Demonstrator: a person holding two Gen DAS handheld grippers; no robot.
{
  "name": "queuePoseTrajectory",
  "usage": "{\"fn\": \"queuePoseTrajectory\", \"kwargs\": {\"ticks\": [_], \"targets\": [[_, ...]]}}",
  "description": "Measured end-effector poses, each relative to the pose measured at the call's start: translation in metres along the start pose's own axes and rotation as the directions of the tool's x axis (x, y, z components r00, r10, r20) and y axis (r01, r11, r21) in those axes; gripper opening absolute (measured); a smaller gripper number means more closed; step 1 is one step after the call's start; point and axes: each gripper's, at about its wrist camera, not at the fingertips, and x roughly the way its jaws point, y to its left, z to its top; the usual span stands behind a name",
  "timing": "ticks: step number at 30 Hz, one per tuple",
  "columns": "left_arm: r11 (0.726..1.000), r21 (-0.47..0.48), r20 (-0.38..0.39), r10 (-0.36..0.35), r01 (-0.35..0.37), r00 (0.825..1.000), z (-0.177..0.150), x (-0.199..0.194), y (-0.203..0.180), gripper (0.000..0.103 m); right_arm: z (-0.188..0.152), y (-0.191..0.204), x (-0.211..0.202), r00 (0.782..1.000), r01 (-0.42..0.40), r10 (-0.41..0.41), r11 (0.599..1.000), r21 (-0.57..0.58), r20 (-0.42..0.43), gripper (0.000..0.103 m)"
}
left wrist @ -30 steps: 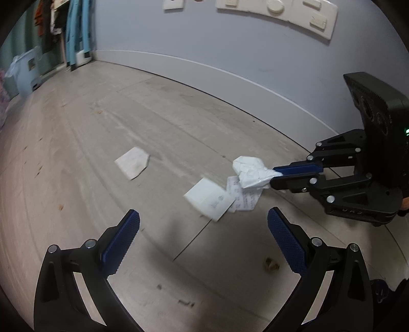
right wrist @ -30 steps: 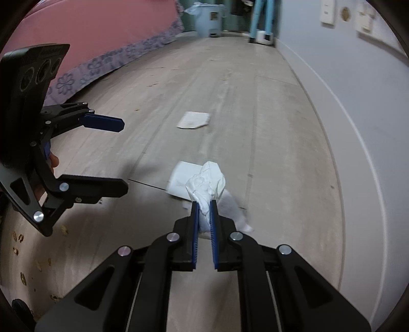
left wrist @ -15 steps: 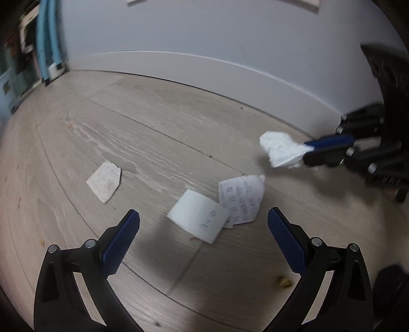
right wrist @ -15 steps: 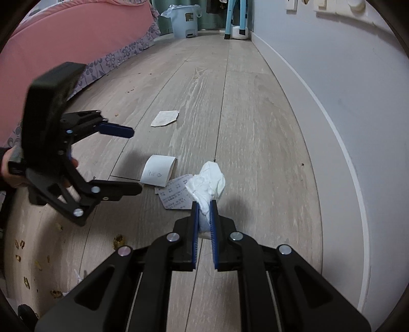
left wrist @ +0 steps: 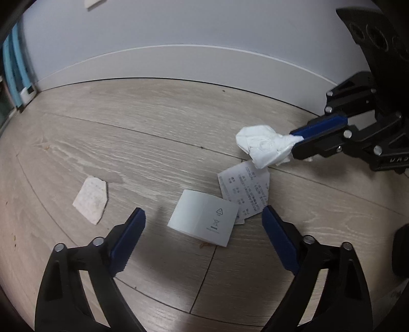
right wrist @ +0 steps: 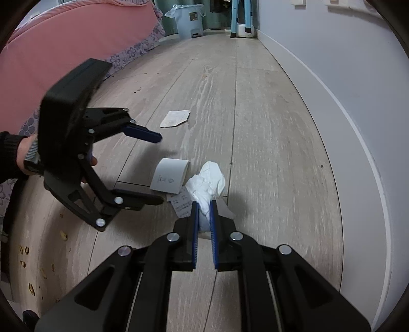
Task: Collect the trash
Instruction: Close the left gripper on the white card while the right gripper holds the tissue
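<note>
**Spotter:** Claw on your left (left wrist: 202,224) has dropped closer to the floor and rolled since a second ago, and its jaws have just been closing a little. They are still spread wide, with nothing pinched. The folded white paper slip with recycling marks (left wrist: 204,219) lies on the floor between the blue pads (left wrist: 129,240), untouched.

**Operator:** And the other one?

**Spotter:** Your right claw (right wrist: 204,217) is clamped together on the crumpled white tissue wad (right wrist: 207,184) and hangs off the floor, just to the right of and beyond the printed white receipt (left wrist: 245,191). It has hardly moved in that second. So one piece is secured and you look lined up for a second.

**Operator:** What else is left?

**Spotter:** The receipt lies partly tucked under the folded slip's right edge. A torn off-white paper scrap (left wrist: 90,200) lies well apart to the left. I'd judge the slip is your next pick. Flat paper on boards is hard to get under, so it may slide instead of lifting.

**Operator:** The room?

**Spotter:** You're over a pale grey wood-plank floor (left wrist: 153,132), with small brown crumbs (right wrist: 25,250) scattered near your left side. A white skirting board under a light blue wall (left wrist: 179,30) runs just beyond the papers. In the right wrist view, a pink bed with a purple flowered valance (right wrist: 76,43) stands to the left, and a pale blue lidded bin (right wrist: 189,20) waits far down the room.
</note>
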Motion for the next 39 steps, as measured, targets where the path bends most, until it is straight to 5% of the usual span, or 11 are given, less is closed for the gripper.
{"fn": "queuePoseTrajectory", "kwargs": {"ticks": [17, 39], "targets": [[0.999, 0.030, -0.009, -0.024, 0.024, 1.000, -0.004, 0.015, 0.002, 0.064, -0.001, -0.008, 0.000, 1.000, 0.018, -0.018, 1.000, 0.002, -0.003, 0.010], [1.000, -0.004, 0.022, -0.017, 0.017, 1.000, -0.003, 0.010, -0.002, 0.056, -0.001, -0.007, 0.002, 0.999, 0.032, -0.032, 0.999, -0.009, -0.009, 0.011]]}}
